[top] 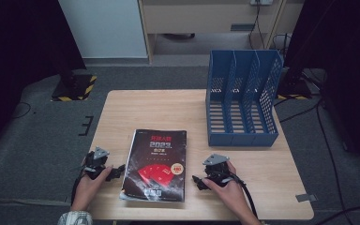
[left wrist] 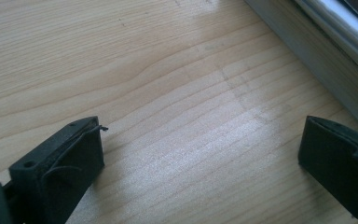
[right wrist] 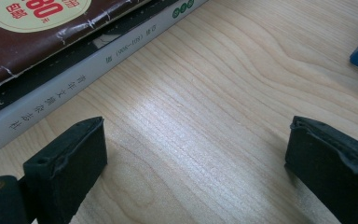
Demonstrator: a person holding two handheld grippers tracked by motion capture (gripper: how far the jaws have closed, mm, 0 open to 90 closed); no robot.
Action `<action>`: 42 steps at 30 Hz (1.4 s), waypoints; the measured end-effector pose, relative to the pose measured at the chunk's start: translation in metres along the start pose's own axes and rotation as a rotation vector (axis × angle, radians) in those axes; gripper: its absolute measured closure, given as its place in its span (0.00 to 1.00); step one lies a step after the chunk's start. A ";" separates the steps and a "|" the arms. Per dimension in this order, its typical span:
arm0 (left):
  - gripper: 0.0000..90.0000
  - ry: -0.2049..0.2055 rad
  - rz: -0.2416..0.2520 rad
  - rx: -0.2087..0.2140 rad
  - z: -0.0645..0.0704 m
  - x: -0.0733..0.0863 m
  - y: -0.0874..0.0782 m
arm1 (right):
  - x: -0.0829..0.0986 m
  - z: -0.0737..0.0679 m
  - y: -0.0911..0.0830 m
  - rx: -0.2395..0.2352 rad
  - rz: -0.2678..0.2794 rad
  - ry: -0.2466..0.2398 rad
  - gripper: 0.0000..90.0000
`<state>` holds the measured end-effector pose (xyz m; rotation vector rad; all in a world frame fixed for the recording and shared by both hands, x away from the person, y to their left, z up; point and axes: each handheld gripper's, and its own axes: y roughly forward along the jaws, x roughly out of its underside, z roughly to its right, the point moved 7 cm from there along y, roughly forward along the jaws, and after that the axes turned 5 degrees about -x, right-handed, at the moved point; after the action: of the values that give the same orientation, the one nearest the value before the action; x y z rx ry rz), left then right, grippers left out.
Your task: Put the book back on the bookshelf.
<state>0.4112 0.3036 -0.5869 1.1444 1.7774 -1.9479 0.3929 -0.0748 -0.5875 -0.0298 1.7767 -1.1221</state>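
I have both sets of jaws spread wide and holding nothing. The left gripper [top: 117,170] sits just off the book's [top: 156,164] left edge, the right gripper [top: 198,182] just off its right edge, near the table's [top: 136,108] front edge. The right gripper view gives me the book's [right wrist: 51,70] printed spine; the high view adds the blue file rack [top: 242,98] at the far right corner.

thick dark book [top: 155,165] w/ red cover art, flat at table's near edge.
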 end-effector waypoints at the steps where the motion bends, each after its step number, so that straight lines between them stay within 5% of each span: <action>1: 0.00 0.001 0.000 0.000 0.000 0.000 0.000 | 0.000 0.000 0.000 0.002 -0.004 -0.002 0.06; 11: 0.00 0.005 0.006 0.000 0.000 0.001 -0.002 | -0.001 0.002 0.001 -0.002 -0.005 -0.008 0.06; 15: 0.08 -0.004 0.006 -0.001 0.001 -0.001 -0.007 | -0.001 0.002 0.001 -0.005 -0.006 -0.009 0.06; 22: 0.23 -0.065 0.127 -0.010 -0.003 -0.019 -0.040 | -0.004 0.003 0.002 0.006 0.010 0.001 0.14; 30: 0.36 -0.084 0.225 0.009 0.021 -0.041 -0.068 | -0.033 -0.013 -0.013 -0.011 0.068 -0.033 0.25; 37: 0.40 -0.055 0.211 0.038 0.047 -0.048 -0.064 | -0.073 -0.024 -0.011 -0.058 0.094 -0.081 0.31; 42: 0.43 -0.025 0.204 0.048 0.058 -0.050 -0.060 | -0.078 -0.025 0.003 -0.093 0.105 -0.061 0.34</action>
<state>0.3828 0.2473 -0.5129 1.2579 1.5422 -1.8853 0.4151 -0.0197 -0.5317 -0.0263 1.7547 -0.9542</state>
